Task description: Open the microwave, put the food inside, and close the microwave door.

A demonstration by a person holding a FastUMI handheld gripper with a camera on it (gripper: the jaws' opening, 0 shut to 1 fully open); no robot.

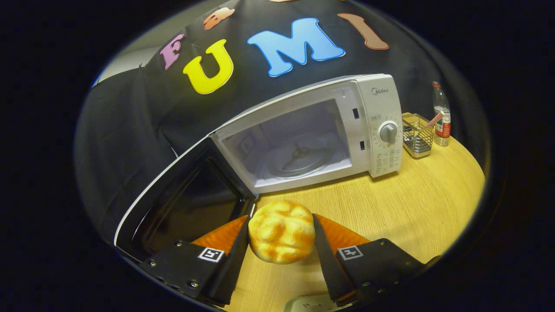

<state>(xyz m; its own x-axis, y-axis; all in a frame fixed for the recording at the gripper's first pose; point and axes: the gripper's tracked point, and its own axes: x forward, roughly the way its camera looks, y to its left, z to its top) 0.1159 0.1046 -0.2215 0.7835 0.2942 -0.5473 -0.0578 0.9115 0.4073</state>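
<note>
Between your gripper fingers the bread bun sits pinched on both sides (probably soft, light), so squeeze gently.

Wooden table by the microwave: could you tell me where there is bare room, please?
The round wooden table is bare between the white microwave, the gripper shut on the golden bread roll, and the wire basket. It is crowded by the open door.

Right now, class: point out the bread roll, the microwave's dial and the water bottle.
bread roll [281, 232], gripper view, middle of its crust.
microwave's dial [388, 132], gripper view, knob face.
water bottle [442, 117], gripper view, its label.
</note>
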